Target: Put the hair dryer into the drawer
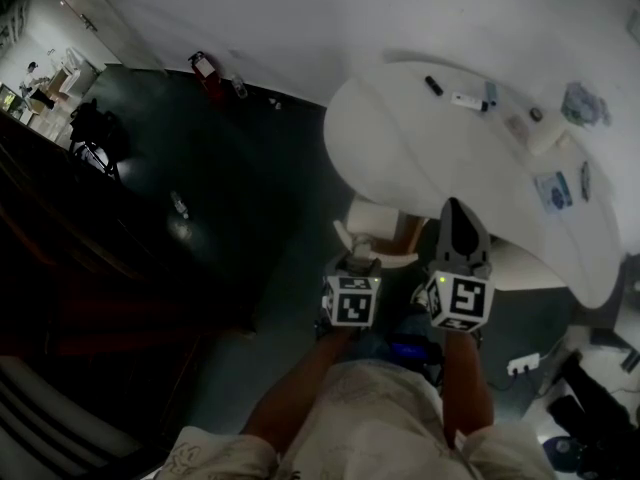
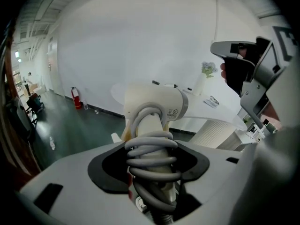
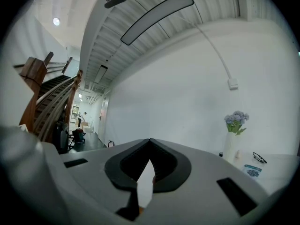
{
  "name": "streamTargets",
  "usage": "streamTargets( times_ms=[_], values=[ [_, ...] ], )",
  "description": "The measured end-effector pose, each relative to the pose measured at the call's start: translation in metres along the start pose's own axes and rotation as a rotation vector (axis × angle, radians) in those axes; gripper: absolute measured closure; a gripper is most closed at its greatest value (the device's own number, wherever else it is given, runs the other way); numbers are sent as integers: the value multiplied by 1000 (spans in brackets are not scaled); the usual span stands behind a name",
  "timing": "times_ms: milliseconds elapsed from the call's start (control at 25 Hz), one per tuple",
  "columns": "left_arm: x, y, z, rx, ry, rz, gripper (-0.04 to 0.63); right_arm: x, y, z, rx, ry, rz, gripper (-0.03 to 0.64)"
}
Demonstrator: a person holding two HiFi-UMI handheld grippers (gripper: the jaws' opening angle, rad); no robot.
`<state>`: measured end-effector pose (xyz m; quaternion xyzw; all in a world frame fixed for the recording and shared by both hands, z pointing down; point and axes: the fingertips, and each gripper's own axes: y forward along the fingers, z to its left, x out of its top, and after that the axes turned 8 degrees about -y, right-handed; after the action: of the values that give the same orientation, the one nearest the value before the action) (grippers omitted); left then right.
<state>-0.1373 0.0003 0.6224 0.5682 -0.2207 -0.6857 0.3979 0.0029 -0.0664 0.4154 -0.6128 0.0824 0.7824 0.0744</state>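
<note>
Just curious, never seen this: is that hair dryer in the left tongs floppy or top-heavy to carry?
Probably stiff: the hair dryer looks hard-shelled. Its cord is coiled round the handle, so little should dangle. The bulky head above the left tongs may tip it.

Two grippers show: the left hand-held gripper (image 2: 152, 161) and the right hand-held gripper (image 3: 150, 145). There is one hair dryer (image 2: 154, 102), with one grey cord (image 2: 151, 150) coiled round its handle in several turns. There is one white table (image 1: 400, 148). On it are one vase (image 3: 230, 150) holding one bunch of flowers (image 3: 236, 118), one pair of glasses (image 3: 259, 158) and one black marker (image 1: 434, 85). One red fire extinguisher (image 2: 75, 97) stands on the floor (image 2: 70, 130). There is one wooden staircase (image 3: 49, 97), and two long ceiling lights (image 3: 157, 17) run overhead.
</note>
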Motion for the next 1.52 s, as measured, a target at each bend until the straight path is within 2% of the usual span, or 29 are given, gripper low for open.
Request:
streamTargets(
  times_ms=[200,320,480,960,1520],
  values=[
    [-20,12,7,15,-12,85,330,-3,1,4,4,-1,5,617],
    [-14,15,9,22,11,91,330,-2,2,6,14,-11,0,617],
    [-22,21,14,29,7,151,330,-3,4,6,15,-17,3,617],
    [-25,43,13,19,-12,239,330,-9,15,3,16,-7,21,617],
    [-25,70,3,24,9,337,330,-16,26,-12,20,-9,32,617]
  ],
)
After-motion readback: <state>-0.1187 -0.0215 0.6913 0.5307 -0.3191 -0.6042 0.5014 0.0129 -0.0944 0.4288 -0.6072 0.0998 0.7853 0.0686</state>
